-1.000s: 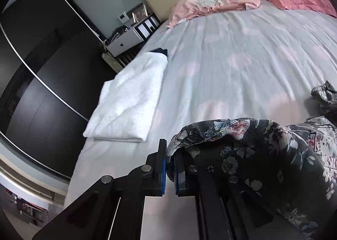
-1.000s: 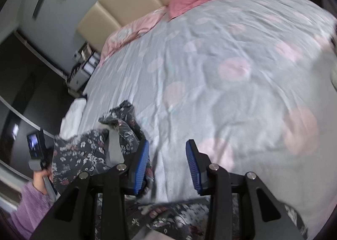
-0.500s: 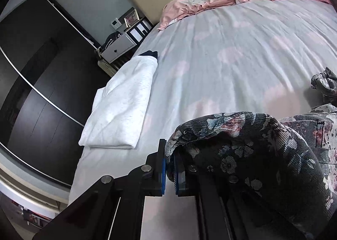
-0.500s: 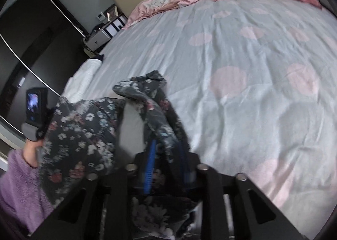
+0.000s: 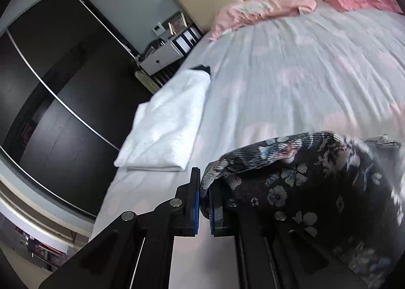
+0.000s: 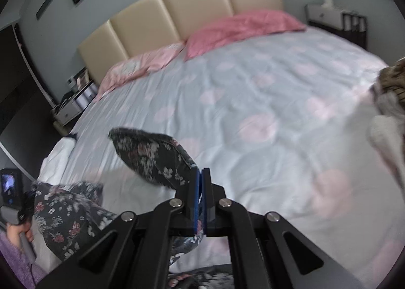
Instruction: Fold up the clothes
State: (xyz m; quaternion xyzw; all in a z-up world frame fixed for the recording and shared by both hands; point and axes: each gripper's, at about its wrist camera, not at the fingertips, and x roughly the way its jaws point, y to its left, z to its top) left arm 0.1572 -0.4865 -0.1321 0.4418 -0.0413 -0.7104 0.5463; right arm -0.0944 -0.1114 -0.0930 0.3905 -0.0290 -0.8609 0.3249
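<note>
Both sets of fingers are clamped on cloth: left gripper (image 5: 204, 203) and right gripper (image 6: 201, 200) each pinch an edge of the dark floral garment (image 6: 154, 157), lifted over the bed (image 6: 253, 101); looks like the spreading step. Next it probably wants pulling taut and laying flat, clear of the folded white garment (image 5: 167, 121).

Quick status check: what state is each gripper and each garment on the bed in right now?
Left gripper: shut on floral garment.
Right gripper: shut on floral garment.
Floral garment: unfolded, lifted, bunched between both grippers.
White garment: folded, lying flat at the bed edge.
</note>
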